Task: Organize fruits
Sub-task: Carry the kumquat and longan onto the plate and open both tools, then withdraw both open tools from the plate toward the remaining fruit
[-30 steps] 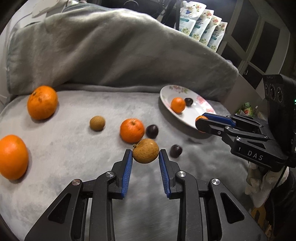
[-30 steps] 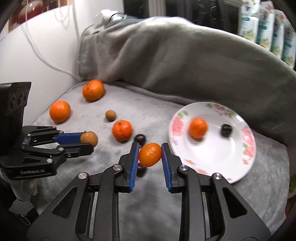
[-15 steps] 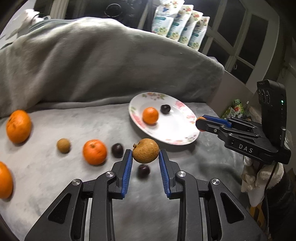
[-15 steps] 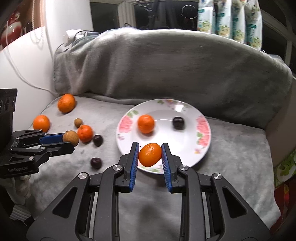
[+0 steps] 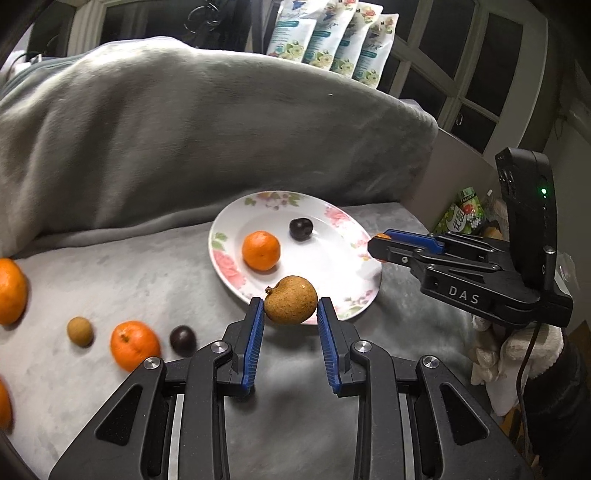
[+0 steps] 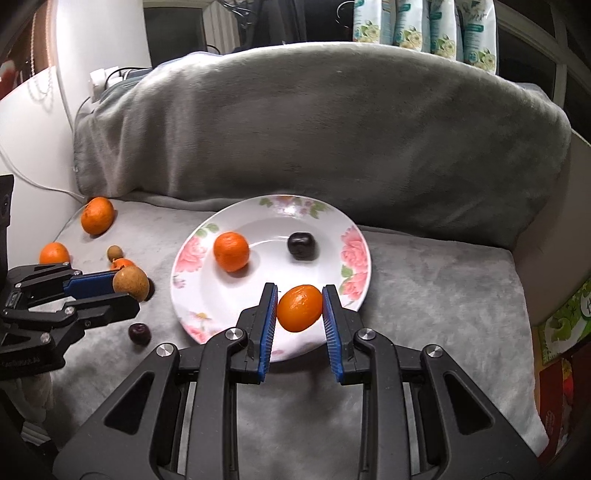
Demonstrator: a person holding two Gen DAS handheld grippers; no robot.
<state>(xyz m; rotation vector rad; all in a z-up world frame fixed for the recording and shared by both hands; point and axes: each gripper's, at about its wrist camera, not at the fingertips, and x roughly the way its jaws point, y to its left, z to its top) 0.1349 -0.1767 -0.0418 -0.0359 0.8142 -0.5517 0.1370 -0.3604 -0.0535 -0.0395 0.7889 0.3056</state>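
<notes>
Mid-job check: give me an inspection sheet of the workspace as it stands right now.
Surface: grey blanket over the seat and backrest.
Job's things: floral plate holds one orange and one dark fruit; more oranges, a small brown fruit and dark fruits lie on the blanket to its left.
Clutter: nothing seen.
Grippers: left gripper shut on brown fruit; right gripper shut on small orange, over the plate's near rim.
Cables: white cord along the wall.
Surroundings: pouches at the windows.

A home living room, grey blanket (image 6: 332, 122) over a sofa, paned windows (image 5: 461, 74), floral plate (image 6: 354, 247)
</notes>
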